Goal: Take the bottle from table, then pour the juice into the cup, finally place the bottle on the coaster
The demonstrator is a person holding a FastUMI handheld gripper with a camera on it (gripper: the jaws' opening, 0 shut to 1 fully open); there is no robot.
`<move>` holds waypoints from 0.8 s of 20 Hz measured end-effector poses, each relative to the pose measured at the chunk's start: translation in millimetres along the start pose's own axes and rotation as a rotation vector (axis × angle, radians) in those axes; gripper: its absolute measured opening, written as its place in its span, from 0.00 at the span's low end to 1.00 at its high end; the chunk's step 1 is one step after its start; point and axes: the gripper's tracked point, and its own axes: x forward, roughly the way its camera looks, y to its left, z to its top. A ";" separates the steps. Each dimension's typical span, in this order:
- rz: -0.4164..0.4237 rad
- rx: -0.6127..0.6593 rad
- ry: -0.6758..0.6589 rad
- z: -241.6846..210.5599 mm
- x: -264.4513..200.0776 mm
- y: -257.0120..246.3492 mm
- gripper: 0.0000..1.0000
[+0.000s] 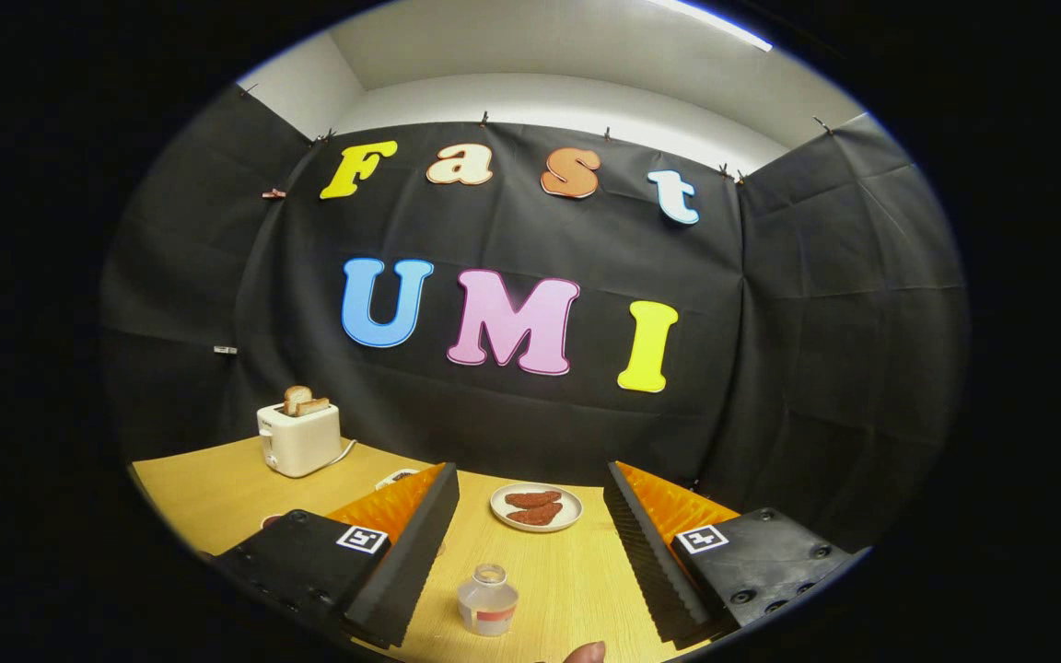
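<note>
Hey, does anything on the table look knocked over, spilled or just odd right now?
Nothing stands out. The bottle stands upright between the open gripper fingers, no spill on the table, and the plate and toaster sit squarely.

Bottle stands untouched between the wide-spread tool fingers.

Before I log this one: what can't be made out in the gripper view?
- Cup and coaster: the round thing behind the left finger is mostly hidden; unidentifiable.
- Bottle between the open jaws: juice level unclear; too small.
- Fingertip at the near edge: hand cut off.
- Plate: food type too small.
</note>
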 end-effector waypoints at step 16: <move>0.081 0.054 0.073 -124.9 -1.6 33.7 0.97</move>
